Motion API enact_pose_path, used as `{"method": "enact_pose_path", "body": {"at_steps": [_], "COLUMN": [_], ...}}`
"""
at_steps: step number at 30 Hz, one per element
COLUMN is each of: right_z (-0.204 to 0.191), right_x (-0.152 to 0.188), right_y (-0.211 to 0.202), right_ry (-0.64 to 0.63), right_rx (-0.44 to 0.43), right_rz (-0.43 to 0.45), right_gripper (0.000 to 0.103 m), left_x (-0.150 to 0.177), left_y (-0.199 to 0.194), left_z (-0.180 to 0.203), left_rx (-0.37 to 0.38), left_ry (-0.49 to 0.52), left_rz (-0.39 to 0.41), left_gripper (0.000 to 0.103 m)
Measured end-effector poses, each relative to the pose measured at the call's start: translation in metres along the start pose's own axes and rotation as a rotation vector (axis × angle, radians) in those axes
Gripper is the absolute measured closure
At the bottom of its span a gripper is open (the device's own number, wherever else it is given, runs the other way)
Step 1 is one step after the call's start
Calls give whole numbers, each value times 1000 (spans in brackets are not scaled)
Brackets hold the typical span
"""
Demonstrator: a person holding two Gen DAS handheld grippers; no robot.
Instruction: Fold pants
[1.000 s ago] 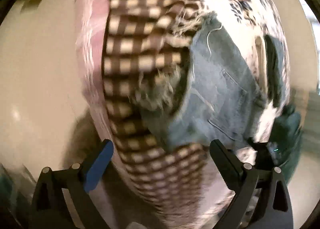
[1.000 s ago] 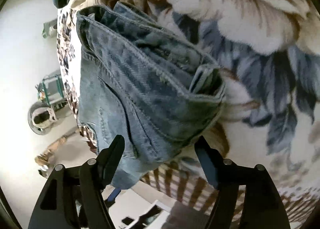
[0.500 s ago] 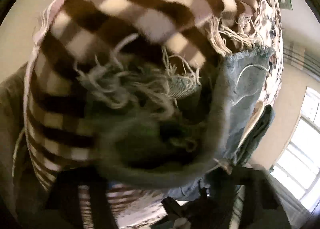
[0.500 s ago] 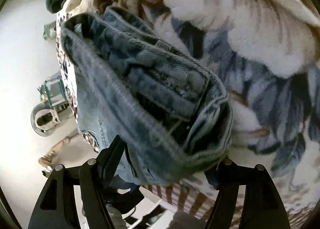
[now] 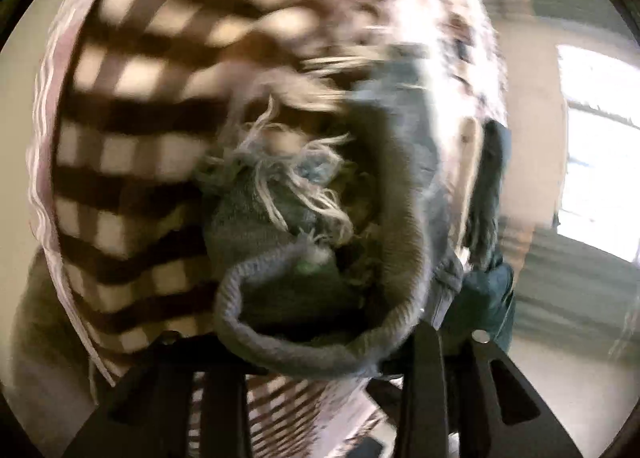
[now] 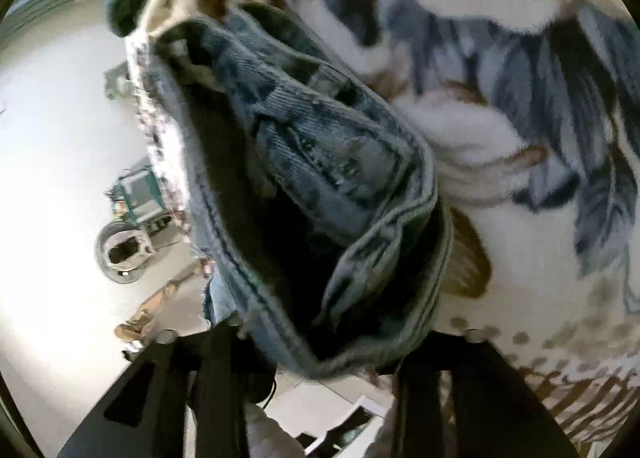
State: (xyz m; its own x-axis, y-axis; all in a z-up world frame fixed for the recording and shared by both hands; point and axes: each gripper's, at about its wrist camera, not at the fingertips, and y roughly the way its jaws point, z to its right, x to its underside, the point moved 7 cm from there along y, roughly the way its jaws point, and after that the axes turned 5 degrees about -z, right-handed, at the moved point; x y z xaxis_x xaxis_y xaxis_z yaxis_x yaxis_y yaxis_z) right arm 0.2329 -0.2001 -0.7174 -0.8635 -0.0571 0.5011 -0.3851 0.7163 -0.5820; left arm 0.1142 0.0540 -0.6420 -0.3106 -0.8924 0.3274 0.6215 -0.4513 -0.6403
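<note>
Blue denim pants lie on a bed. In the right wrist view their waistband end is lifted and bunched between the fingers of my right gripper, which is shut on it. In the left wrist view, which is blurred, the frayed hem end of the pants is curled up between the fingers of my left gripper, which is shut on it. Both fingertips are hidden by the denim.
A brown-and-cream checked blanket covers the bed's near part and a floral blanket the rest. A dark green garment lies at the far end. A pale floor with clutter lies beside the bed.
Both grippers closed in on the pants and shut on them: the left on the frayed hem, the right on the waistband. Both ends have lifted off the blanket and bunched up.
</note>
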Motion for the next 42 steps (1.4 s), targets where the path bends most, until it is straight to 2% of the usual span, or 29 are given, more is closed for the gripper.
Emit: {"method": "enact_pose_path", "body": {"at_steps": [3, 5, 8, 9, 11, 13, 16, 25, 29, 34, 40, 42], "right_z": [6, 11, 15, 16, 15, 9, -8, -90, -142, -218, -306, -328], "right_x": [-2, -3, -7, -9, -4, 2, 15, 40, 40, 22, -40, -64], "right_y": [9, 15, 20, 18, 19, 15, 5, -42, -70, -137, -253, -291], "right_ry": [30, 61, 94, 103, 112, 103, 70, -28, -67, -135, -222, -253], "right_rx": [-38, -80, -132, -147, -134, -125, -122, -176, -221, -292, -363, -365], "right_rz": [36, 71, 115, 132, 157, 170, 181, 235, 298, 436, 663, 743], "right_gripper": [41, 41, 41, 52, 63, 76, 83, 86, 86, 87, 87, 87], "left_x": [-5, -9, -12, -11, -9, -6, -2, -9, -26, -52, -67, -71], "left_y": [12, 20, 21, 20, 15, 7, -6, -52, -56, -40, 2, 23], "left_z": [-8, -9, -6, -2, 12, 24, 48, 137, 206, 330, 491, 527], "left_rx": [15, 22, 10, -6, -41, -86, -97, -60, -1, 94, 219, 246], "left_ry": [-71, -124, -152, -137, -69, 2, 63, 211, 310, 466, 660, 711], "left_rz": [6, 19, 52, 66, 77, 87, 91, 93, 65, 3, -68, -83], "left_gripper": [56, 53, 55, 67, 76, 79, 81, 81, 81, 81, 81, 81]}}
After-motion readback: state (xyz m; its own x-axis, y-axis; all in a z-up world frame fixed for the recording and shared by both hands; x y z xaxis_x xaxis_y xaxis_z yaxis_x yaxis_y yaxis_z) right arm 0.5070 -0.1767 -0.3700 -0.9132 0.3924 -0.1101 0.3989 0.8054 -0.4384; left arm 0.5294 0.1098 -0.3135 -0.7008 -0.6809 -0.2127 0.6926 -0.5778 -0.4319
